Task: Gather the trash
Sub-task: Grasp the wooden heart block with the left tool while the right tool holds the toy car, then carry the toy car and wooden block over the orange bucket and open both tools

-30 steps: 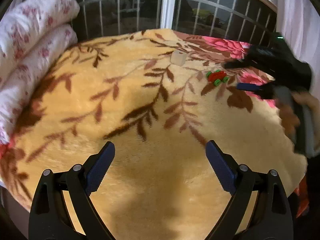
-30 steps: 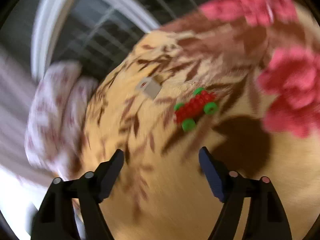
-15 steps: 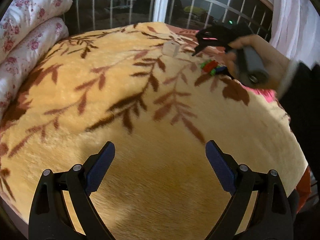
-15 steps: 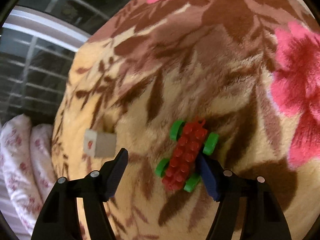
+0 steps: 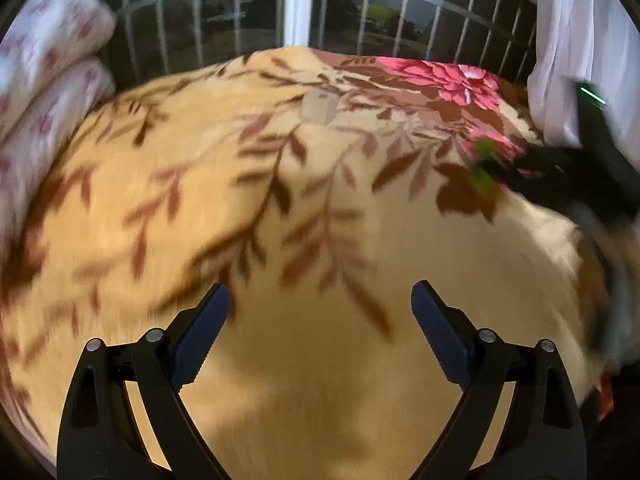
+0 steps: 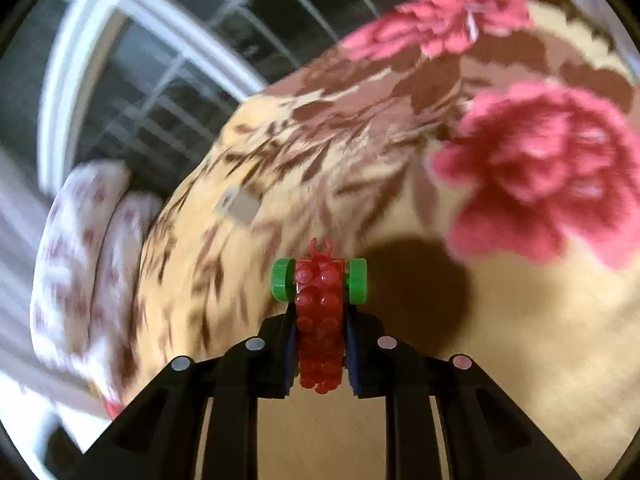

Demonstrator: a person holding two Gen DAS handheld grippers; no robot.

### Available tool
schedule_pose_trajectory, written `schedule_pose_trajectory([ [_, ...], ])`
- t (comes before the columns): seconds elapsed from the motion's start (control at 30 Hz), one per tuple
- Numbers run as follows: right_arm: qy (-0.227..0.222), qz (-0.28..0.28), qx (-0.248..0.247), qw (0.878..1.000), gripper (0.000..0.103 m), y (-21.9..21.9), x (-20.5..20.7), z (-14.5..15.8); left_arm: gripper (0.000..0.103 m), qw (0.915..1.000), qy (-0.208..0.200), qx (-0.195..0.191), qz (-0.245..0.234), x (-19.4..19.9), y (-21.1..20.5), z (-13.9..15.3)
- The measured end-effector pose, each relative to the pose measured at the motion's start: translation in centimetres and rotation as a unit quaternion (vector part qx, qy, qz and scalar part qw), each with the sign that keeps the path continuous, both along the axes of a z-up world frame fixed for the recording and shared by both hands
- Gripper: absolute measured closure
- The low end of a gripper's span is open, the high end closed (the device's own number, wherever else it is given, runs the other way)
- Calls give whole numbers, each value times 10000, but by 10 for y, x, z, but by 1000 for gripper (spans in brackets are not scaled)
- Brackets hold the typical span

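Observation:
My right gripper [image 6: 320, 316] is shut on a red toy brick car [image 6: 320, 320] with green wheels and holds it above the blanket. In the left wrist view the car shows as a blurred green smear [image 5: 484, 172] at the right, with the right gripper [image 5: 520, 168] blurred behind it. A small white box [image 5: 319, 107] lies on the blanket near the far edge; it also shows in the right wrist view [image 6: 240, 208]. My left gripper [image 5: 316, 320] is open and empty over the near part of the blanket.
A yellow floral blanket [image 5: 280, 240] covers the bed. Folded pink-flowered quilts [image 5: 44, 92] are stacked at the left. A barred window [image 5: 296, 4] is behind the bed, and a white curtain [image 5: 568, 40] hangs at the right.
My right gripper closed on the red toy car and lifted it off the blanket, moving right and back. My left gripper stayed open and shifted a little.

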State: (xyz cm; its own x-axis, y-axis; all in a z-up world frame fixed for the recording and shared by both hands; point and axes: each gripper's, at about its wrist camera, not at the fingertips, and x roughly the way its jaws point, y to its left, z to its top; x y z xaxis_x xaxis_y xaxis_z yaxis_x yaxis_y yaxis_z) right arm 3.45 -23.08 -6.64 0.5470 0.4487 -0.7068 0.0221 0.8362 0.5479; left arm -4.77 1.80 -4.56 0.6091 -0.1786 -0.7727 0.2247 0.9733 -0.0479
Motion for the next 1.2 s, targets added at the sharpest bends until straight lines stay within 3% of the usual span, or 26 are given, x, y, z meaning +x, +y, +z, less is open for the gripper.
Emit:
schedule_pose_trajectory([
  [0.1, -345, 222, -226, 9989, 83, -13, -51, 6, 13, 9988, -208, 392, -212, 48, -26, 5],
  [0.2, -666, 277, -402, 9966, 83, -23, -93, 11, 13, 9974, -241, 502, -451, 96, -47, 5],
  [0.4, -1153, 204, -672, 9908, 83, -33, -133, 15, 13, 9996, 2, 294, 20, 198, -58, -15],
  [0.53, -1356, 253, -964, 9857, 83, -32, -140, 12, 14, 9989, -19, 158, 447, 231, -50, -29],
  [0.57, -1353, 297, -975, 9856, 83, -31, -139, 10, 26, 9989, -11, 116, 451, 235, -50, -32],
  [0.6, -1370, 282, -989, 9852, 83, -30, -140, 7, 48, 9992, 85, 73, 395, 242, -50, -39],
  [0.63, -1364, 296, -978, 9854, 83, -29, -139, 5, 50, 9992, 90, 112, 374, 244, -50, -43],
  [0.7, -1318, 305, -953, 9862, 83, -28, -140, 0, 65, 9995, -75, 119, 284, 240, -52, -41],
  [0.8, -1311, 278, -874, 9871, 83, -27, -145, -2, 66, 9993, -114, 277, 200, 230, -56, -38],
  [0.9, -1380, 310, -991, 9850, 83, -22, -153, 3, 66, 9997, -153, 199, -53, 202, -57, -26],
  [1.0, -1411, 373, -1031, 9839, 83, -16, -161, 9, 66, 9993, -222, 102, -294, 152, -56, -7],
  [1.2, -1467, 503, -1098, 9818, 83, -3, -196, 23, 66, 9965, -518, 312, -573, 13, -53, 27],
])
